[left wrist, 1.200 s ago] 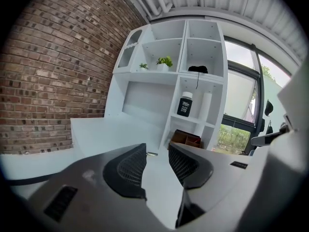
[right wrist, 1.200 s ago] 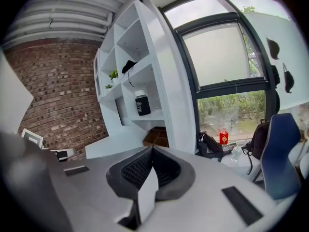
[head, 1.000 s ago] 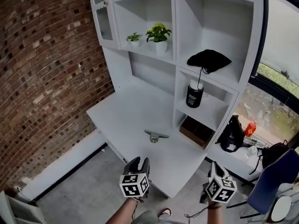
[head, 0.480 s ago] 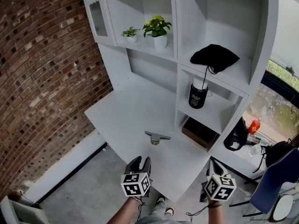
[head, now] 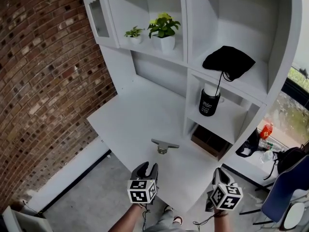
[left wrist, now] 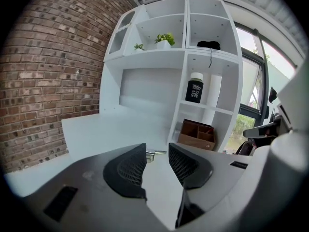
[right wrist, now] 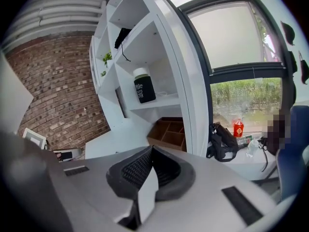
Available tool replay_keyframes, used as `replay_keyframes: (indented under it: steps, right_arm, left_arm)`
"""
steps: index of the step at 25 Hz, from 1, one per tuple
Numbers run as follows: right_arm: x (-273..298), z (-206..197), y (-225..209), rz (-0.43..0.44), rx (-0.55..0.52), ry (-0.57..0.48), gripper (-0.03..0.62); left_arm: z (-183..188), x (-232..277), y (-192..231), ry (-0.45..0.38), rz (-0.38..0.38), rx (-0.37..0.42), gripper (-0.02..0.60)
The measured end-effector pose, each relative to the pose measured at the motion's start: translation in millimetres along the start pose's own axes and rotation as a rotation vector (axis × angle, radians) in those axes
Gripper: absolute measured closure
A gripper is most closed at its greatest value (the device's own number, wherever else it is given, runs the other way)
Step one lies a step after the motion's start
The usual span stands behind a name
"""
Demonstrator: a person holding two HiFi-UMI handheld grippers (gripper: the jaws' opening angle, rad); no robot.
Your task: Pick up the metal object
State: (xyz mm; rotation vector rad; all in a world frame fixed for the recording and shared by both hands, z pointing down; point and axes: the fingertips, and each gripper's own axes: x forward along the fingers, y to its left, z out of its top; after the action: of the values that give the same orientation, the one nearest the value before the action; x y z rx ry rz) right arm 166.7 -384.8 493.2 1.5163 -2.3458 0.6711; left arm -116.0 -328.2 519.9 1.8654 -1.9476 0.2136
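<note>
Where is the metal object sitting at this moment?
In the head view, the metal object lies on the white desk, left of the wooden organizer and ahead of the left gripper.

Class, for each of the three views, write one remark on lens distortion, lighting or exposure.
Head view: even daylight, yet the shelf unit's straight uprights bow. Left gripper view: fisheye circle with black corners; the metal object looks tiny, far beyond the open left tongs. Right gripper view: the window is washed out near white.
</note>
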Motion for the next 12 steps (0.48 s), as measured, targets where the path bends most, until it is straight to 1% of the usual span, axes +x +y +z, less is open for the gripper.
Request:
replay_keyframes:
  steps: [2, 7, 9, 12]
  right_arm:
    - [5.7, -2.9, 0.2, -0.005, 0.009, 0.006, 0.592]
    - [19.0, -7.2, 3.1, -0.009, 0.018, 0.019, 0.592]
    - [24.3, -11.5, 3.5, -0.011, 0.02, 0.032, 0.592]
    - [32.5, -22.0, 5.1, -0.012, 0.023, 0.064, 0.592]
  left_arm:
    - [-2.0, 6.8, 0.0, 0.023, -0.02, 0.028, 0.434]
    - [-5.3, 26.9, 3.8, 0.076, -0.073, 0.067, 0.434]
    - [-4.5, 37.7, 3.9, 0.095, -0.095, 0.102, 0.434]
    - [-3.1, 53.5, 3.7, 0.126, -0.131, 0.179, 0.434]
